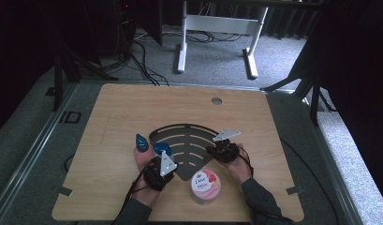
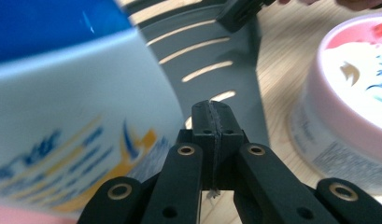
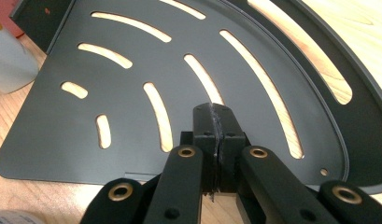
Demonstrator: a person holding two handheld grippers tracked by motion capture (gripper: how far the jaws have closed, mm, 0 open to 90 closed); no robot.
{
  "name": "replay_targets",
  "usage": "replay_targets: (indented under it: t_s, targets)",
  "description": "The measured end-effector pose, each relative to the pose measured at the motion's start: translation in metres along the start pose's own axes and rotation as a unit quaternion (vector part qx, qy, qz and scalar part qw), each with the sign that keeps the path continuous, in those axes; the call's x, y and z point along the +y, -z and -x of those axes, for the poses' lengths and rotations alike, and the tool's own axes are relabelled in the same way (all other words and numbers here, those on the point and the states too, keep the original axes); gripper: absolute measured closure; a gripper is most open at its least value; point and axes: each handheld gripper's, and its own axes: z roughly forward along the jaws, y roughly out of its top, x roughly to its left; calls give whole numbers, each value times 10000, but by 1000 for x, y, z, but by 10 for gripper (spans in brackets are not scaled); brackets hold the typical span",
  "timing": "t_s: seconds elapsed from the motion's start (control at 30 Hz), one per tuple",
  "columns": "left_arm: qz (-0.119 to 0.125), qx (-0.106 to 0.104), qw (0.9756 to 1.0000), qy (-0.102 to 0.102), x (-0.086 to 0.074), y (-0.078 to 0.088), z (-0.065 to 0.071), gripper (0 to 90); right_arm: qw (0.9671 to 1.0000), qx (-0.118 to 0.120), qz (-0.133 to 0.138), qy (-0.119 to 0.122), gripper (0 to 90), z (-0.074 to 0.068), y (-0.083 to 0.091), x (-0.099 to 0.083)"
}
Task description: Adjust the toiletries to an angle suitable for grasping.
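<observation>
On the wooden counter (image 1: pixel 114 117) the slotted dark corner shelf (image 1: pixel 187 145) is lying flat between the left gripper (image 1: pixel 162 164) and right gripper (image 1: pixel 222 149), both hovering with jaws together, seemingly readying to load the nearby bottles

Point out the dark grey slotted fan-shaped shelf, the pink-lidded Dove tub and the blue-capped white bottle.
Dark grey slotted fan-shaped shelf (image 3: pixel 132 60): right gripper view, flat plate between slots.
Pink-lidded Dove tub (image 1: pixel 204 182): high view, middle of lid.
Blue-capped white bottle (image 2: pixel 76 107): left gripper view, white body.

Black claws (image 3: pixel 215 116) – brass rivets, grey tri plates, dark sleeves (image 1: pixel 259 197).
</observation>
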Motion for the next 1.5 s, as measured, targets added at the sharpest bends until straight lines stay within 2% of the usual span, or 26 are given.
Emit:
replay_targets:
  t_s: [0.3,0.4,0.47,0.6,0.8,0.83,1.03,1.3,1.5]
  targets:
    - [-119,71,9998,113,-7,-4,-8,900,10000,-10,9,-26,897,1,2,-1]
    - [-94,-96,9999,108,-8,-5,-8,896,10000,-9,34,-22,896,1,3,-1]
    - [-68,-248,9996,66,-9,-6,-7,857,10000,1,62,-20,890,1,6,0]
    - [-79,-418,9991,-21,-10,-8,-5,788,9997,48,218,68,867,-2,14,2]
    - [-74,-563,9984,-68,-11,-9,-3,701,9992,88,376,142,827,-5,29,2]
    - [-65,-593,9982,-65,-12,-9,-3,668,9990,87,421,136,804,-7,36,-1]
    - [-41,-702,9975,-38,-15,-9,-4,618,9986,102,520,63,748,-7,52,-15]
    - [-15,-781,9969,-3,-16,-9,-4,581,9990,109,422,-72,717,-5,63,-41]
    - [16,-807,9967,39,-17,-9,-3,572,9990,102,405,-168,713,-3,68,-55]
